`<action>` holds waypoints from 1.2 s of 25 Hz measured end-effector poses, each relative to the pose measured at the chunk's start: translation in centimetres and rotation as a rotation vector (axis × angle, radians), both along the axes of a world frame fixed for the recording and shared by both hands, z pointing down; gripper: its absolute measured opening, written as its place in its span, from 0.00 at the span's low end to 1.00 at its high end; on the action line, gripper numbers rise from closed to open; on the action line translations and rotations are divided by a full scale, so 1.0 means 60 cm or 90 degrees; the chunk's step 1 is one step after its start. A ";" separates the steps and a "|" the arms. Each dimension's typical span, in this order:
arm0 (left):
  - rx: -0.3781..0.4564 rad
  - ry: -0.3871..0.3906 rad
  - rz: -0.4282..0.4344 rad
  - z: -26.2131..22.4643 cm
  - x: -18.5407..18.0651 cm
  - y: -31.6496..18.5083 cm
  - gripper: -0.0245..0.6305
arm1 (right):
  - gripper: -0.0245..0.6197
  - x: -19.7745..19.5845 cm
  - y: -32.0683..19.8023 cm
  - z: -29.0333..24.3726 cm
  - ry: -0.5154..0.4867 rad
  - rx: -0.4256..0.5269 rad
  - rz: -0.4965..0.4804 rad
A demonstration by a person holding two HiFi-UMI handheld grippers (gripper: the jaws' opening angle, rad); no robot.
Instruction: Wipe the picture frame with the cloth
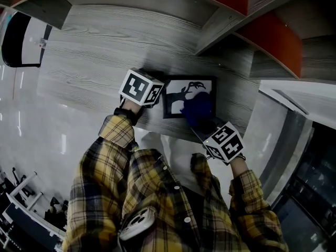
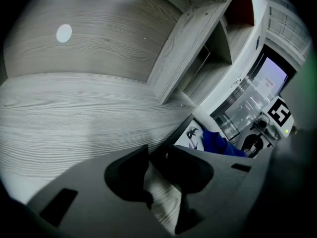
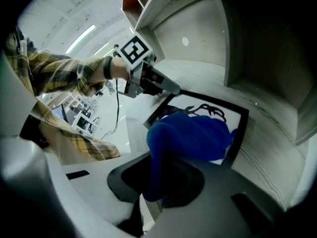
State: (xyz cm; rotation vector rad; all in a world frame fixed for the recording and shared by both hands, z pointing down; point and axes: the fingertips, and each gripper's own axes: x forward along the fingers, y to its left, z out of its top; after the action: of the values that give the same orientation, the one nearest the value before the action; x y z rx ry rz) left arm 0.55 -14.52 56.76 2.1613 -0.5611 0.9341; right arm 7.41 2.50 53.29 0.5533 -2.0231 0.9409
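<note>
A black picture frame (image 1: 167, 105) with a white print lies flat on the grey wood-grain surface (image 1: 89, 62). My left gripper (image 1: 160, 94) is at the frame's left edge and is shut on that edge. In the left gripper view the frame (image 2: 192, 132) runs from the closed jaws (image 2: 155, 154) toward the right. A blue cloth (image 1: 198, 108) rests on the print's lower right part. My right gripper (image 1: 202, 124) is shut on the cloth. The right gripper view shows the cloth (image 3: 195, 133) bunched between the jaws (image 3: 153, 182) and spread over the frame (image 3: 241, 125).
A grey upright divider (image 1: 223, 28) rises behind the frame, with orange panels (image 1: 273, 35) beyond it. A white cabinet (image 1: 294, 96) stands to the right. The surface's front edge runs just below the frame, with white floor (image 1: 31, 130) at the left. Plaid sleeves (image 1: 113, 140) fill the foreground.
</note>
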 end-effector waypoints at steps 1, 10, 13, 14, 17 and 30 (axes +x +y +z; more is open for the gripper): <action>0.000 0.001 0.000 0.000 0.000 0.001 0.23 | 0.12 -0.001 -0.007 -0.016 -0.014 0.015 0.014; 0.002 0.012 -0.003 -0.002 0.000 0.001 0.23 | 0.12 -0.040 -0.194 -0.187 -0.088 0.267 0.094; 0.001 0.017 -0.003 -0.002 0.000 0.000 0.22 | 0.12 -0.054 -0.246 -0.137 -0.014 0.296 0.080; 0.001 0.019 -0.003 -0.002 0.000 0.000 0.22 | 0.12 -0.056 -0.255 -0.105 0.021 0.290 0.068; 0.002 0.021 -0.003 -0.002 0.001 0.001 0.22 | 0.12 -0.059 -0.257 -0.010 0.106 0.246 0.022; -0.012 0.031 0.001 -0.002 -0.002 0.000 0.22 | 0.12 -0.082 -0.141 0.034 0.045 0.023 0.044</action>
State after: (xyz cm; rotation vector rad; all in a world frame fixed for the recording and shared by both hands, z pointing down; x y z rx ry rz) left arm 0.42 -14.53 56.62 2.1620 -0.5258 0.8824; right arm 2.46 -5.98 55.32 0.6701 -1.9722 0.9151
